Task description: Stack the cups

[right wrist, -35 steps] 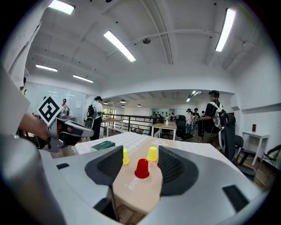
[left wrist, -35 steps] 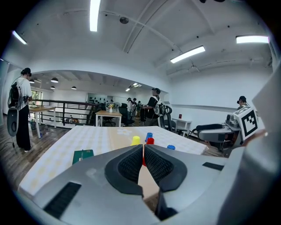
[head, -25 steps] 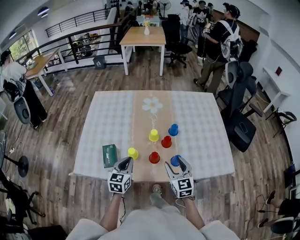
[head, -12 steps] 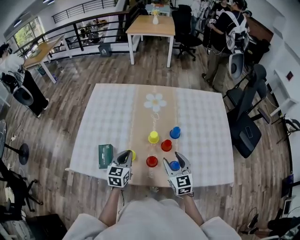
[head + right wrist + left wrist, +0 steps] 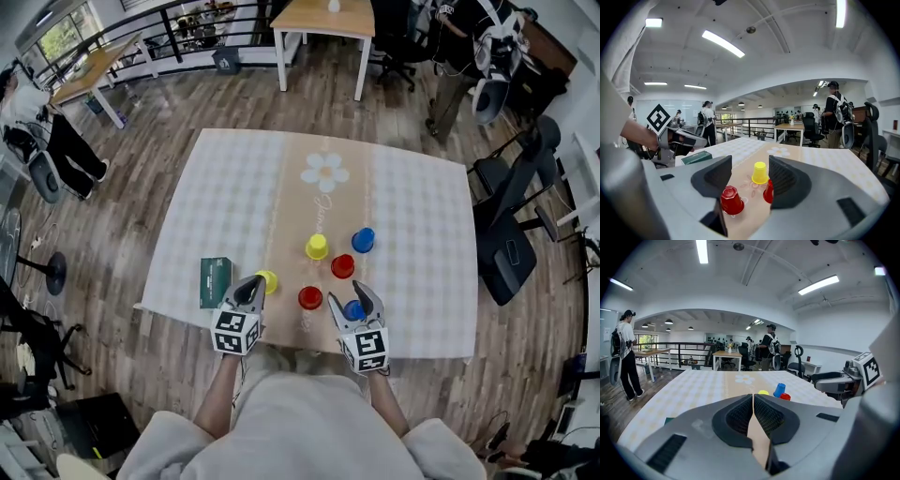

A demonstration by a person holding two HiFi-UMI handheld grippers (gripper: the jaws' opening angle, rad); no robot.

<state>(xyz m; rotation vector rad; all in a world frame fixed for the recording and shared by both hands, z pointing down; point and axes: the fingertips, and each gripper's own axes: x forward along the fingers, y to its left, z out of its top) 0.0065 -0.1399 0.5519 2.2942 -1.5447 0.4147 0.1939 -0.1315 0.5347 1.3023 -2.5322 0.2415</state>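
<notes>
Six upturned cups stand on the table's brown runner [image 5: 323, 202]: a yellow cup [image 5: 317, 247], a blue cup [image 5: 363, 240], a red cup [image 5: 342, 266], a nearer red cup [image 5: 310, 298], a near yellow cup [image 5: 267, 281] and a near blue cup [image 5: 353, 310]. My left gripper [image 5: 249, 290] is shut and empty, just left of the near yellow cup. My right gripper [image 5: 355, 297] is open, with the near blue cup showing between its fingers from above. The right gripper view hides that cup; past the open right gripper [image 5: 750, 161] I see a red cup [image 5: 731, 200] and the yellow cup [image 5: 760, 172].
A green box [image 5: 215, 280] lies at the table's near left, beside my left gripper. The table's front edge [image 5: 309, 349] is right under both grippers. Office chairs [image 5: 506, 244] stand to the right. People and another table [image 5: 323, 14] are farther back.
The head view has tilted down and shifted. Both grippers have edged forward: the left now sits beside the near yellow cup, the right around the near blue cup.
</notes>
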